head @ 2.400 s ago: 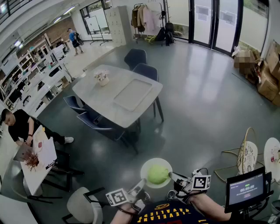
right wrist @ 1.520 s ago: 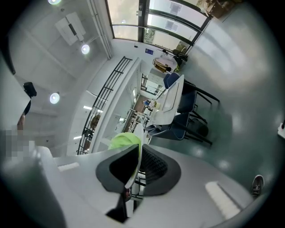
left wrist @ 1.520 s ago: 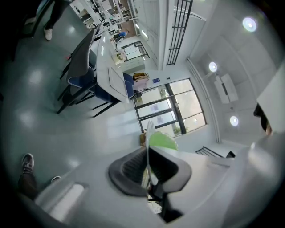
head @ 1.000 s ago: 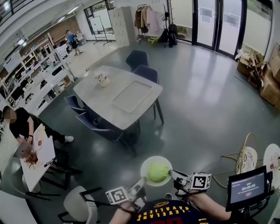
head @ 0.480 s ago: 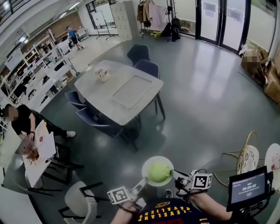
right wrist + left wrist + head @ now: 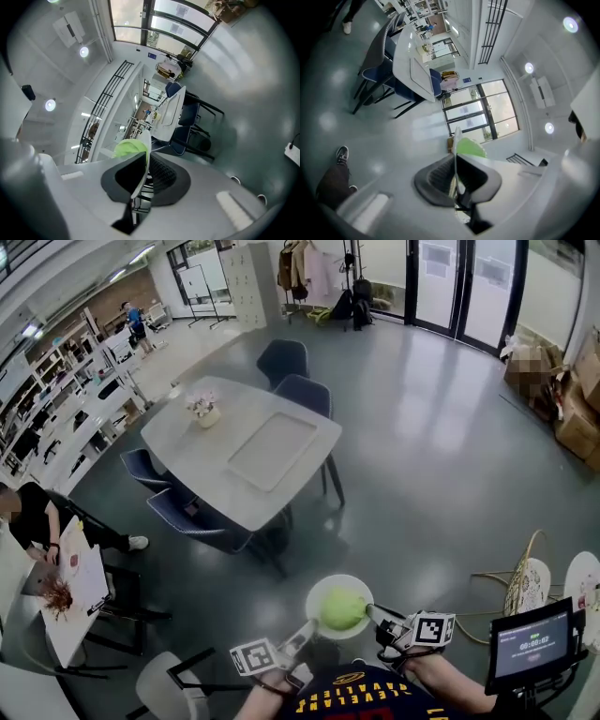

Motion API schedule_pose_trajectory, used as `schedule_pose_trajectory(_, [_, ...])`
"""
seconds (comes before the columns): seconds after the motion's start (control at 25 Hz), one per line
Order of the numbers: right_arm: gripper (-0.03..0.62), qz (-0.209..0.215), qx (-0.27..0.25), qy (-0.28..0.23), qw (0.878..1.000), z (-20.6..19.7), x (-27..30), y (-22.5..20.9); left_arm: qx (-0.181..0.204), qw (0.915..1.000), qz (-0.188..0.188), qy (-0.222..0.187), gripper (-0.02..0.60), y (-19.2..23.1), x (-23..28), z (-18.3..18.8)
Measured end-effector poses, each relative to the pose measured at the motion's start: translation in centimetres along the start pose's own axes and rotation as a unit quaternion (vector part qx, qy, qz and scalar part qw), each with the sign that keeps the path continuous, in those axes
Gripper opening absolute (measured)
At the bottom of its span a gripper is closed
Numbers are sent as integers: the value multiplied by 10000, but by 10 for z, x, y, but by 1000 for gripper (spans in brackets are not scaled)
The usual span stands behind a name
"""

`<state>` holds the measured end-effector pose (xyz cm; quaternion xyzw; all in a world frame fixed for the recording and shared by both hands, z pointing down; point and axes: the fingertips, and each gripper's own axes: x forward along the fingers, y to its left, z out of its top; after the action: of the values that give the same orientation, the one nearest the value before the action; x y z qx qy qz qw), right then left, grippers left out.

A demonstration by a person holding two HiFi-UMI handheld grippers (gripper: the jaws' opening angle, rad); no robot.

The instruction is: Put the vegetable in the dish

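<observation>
Head view: round green vegetable [image 6: 342, 608] sits in round white dish [image 6: 322, 586], held up over floor [image 6: 441, 474]. Opp. sides of dish rim pinched by left hand-held gripper [image 6: 307, 630] & right hand-held gripper [image 6: 376, 616]. Keep dish level, both grips matched, else veg prob. rolls off.

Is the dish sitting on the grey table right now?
No, the dish is held over the floor by the left gripper and right gripper, short of the table.

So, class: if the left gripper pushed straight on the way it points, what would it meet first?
The left gripper clamps the white dish at its rim, so that dish; then, probably, the green vegetable on it.
</observation>
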<state>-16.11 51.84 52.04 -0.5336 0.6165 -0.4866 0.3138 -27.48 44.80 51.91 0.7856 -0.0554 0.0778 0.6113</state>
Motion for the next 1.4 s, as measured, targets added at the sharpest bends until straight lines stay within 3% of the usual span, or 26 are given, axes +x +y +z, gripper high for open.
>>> schedule_pose_trajectory(0.12, [28,102,7,-149,9998,18,30,3,-30,9998,-173,78,12,3,13,33])
schedule_pose_trajectory(0.32, [28,-216,-110,-265,9994,46,69,0,165,9991,-275,263,12,10,29,87])
schedule_pose_trajectory(0.52, [28,-381,-183,-299,9987,69,111,0,70,9987,-391,331,12,23,41,132])
schedule_pose_trajectory(0.72, [26,-536,-187,-271,9980,79,141,4,13,9985,-379,405,14,32,41,166])
schedule_pose_trajectory(0.88, [26,-515,-203,-230,9982,106,157,-12,-28,9983,-454,373,14,41,69,184])
schedule_pose_trajectory(1.24, [25,-159,7,81,9998,135,209,-10,-233,9992,-283,-136,12,40,74,230])
schedule_pose_trajectory(1.4, [25,120,-106,410,9990,194,238,-28,-446,9967,-314,-599,14,35,123,262])
